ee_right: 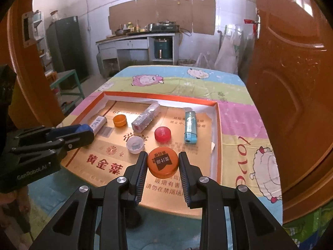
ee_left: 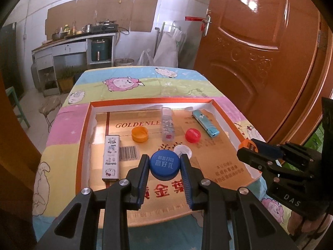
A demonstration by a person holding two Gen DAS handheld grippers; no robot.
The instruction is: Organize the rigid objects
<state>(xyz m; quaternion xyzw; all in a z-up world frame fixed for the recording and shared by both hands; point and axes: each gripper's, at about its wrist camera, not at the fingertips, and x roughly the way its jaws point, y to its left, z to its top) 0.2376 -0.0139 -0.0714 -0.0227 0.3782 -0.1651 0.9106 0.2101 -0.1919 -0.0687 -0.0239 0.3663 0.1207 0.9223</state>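
Note:
My left gripper (ee_left: 164,157) is shut on a blue bottle cap (ee_left: 164,167), held above the near part of a shallow orange-rimmed box (ee_left: 83,129). My right gripper (ee_right: 163,154) is shut on an orange printed cap (ee_right: 162,164), also over the box's near edge. Inside the box lie an upturned orange cap (ee_left: 139,134), a red cap (ee_left: 193,135), a white cap (ee_left: 183,151), a clear patterned lighter (ee_left: 167,126), a teal lighter (ee_left: 206,123) and a white lighter (ee_left: 111,159). Each gripper shows at the side of the other's view.
The box sits on a table with a sheep-print cloth (ee_left: 129,83). A brown wooden door (ee_left: 260,52) stands close on the right. Beyond the table are a kitchen counter (ee_left: 68,41), a green stool (ee_right: 68,81) and a dark fridge (ee_right: 66,45).

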